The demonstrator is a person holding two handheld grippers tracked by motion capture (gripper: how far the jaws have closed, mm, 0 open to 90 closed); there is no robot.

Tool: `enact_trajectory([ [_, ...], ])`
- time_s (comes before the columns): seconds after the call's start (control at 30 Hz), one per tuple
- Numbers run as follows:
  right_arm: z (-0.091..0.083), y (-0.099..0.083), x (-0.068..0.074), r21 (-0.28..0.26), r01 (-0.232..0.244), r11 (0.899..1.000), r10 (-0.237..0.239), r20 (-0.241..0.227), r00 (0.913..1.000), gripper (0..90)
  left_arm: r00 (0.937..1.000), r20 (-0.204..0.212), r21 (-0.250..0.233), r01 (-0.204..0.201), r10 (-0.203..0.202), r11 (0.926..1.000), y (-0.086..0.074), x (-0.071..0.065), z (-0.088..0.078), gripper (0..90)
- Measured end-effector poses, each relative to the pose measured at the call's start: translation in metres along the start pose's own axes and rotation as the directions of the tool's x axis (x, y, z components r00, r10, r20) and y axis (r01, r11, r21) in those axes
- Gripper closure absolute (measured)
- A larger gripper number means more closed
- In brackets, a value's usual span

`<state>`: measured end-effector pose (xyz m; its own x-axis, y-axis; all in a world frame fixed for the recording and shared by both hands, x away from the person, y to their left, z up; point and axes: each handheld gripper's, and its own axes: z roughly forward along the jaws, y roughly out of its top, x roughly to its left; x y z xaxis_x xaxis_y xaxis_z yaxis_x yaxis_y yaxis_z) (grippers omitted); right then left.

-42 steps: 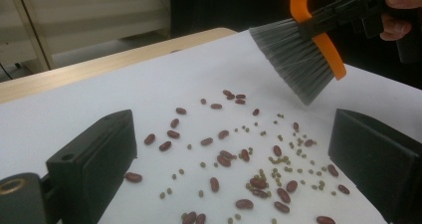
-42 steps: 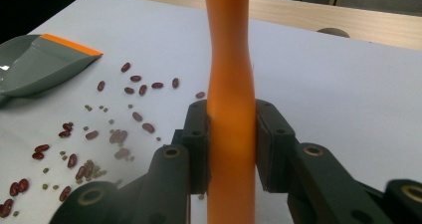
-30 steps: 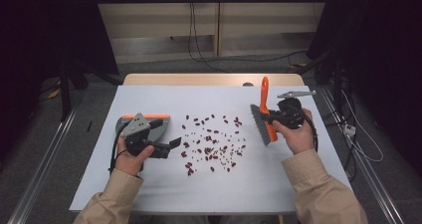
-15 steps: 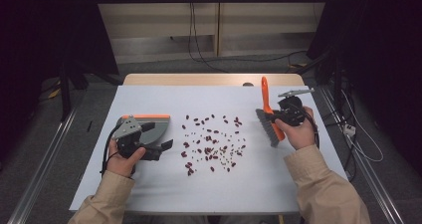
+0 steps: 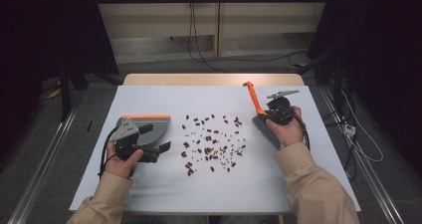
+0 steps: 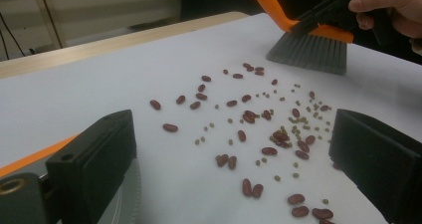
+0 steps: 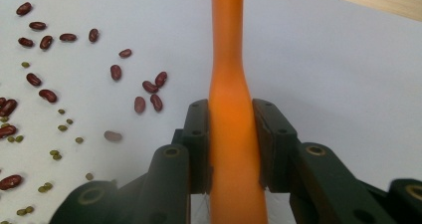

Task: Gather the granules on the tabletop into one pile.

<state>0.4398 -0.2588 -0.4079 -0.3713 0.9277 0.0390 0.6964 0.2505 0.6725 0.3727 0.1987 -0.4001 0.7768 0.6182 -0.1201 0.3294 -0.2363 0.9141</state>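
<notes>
— White sheeting covers the surface (image 5: 149, 104), which spreads over most of the high view. What lies on it?

— At centre left of the frame, a grey dustpan (image 5: 149, 132) with an orange rear edge. The left tool (image 5: 155, 139) sits with it, in the person's left hand; in the left gripper view its jaws stand wide apart with bare sheet between them, though the dustpan's grey edge and orange rim show beside the jaw at lower left. Whether it grips the dustpan, I cannot tell.

— And on the other side?

— At centre right of the high view, a brush (image 5: 263, 122) with an orange handle (image 7: 229, 99) and grey bristles (image 6: 311, 52). The right tool (image 7: 231, 149) is clenched on that handle, a pad pressed to each side. The handle points toward the top of the frame; the bristles touch down just beside the spill.

— What spill?

— Dark red beans (image 5: 211, 144), scattered loosely in the middle of the frame between dustpan and brush. Among them lie small green peas (image 6: 293, 132), plain in the left gripper view at centre right.
</notes>
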Motion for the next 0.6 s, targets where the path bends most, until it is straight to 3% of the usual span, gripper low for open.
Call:
enact_trajectory([
  [0.23,-0.010,-0.009,0.003,-0.012,0.001,1.000,-0.001,-0.023,0.9997,57.0,1.0000,-0.001,-0.003,0.008,-0.008,1.0000,-0.003,0.001,-0.001,4.6],
  [0.3,-0.013,-0.013,0.004,0.012,0.006,1.000,-0.005,-0.038,0.9992,53.4,1.0000,-0.001,-0.002,0.005,-0.005,1.0000,-0.004,0.002,-0.001,4.6],
  [0.57,-0.012,-0.026,-0.001,0.043,0.013,0.999,-0.012,-0.022,0.9997,63.3,1.0000,0.001,0.006,-0.005,0.005,1.0000,-0.006,-0.001,-0.001,4.6],
  [0.6,-0.011,-0.027,-0.001,0.050,0.014,0.999,-0.014,0.000,0.9999,65.9,0.9999,0.002,0.011,-0.011,0.011,0.9999,-0.007,-0.001,-0.002,4.6],
])
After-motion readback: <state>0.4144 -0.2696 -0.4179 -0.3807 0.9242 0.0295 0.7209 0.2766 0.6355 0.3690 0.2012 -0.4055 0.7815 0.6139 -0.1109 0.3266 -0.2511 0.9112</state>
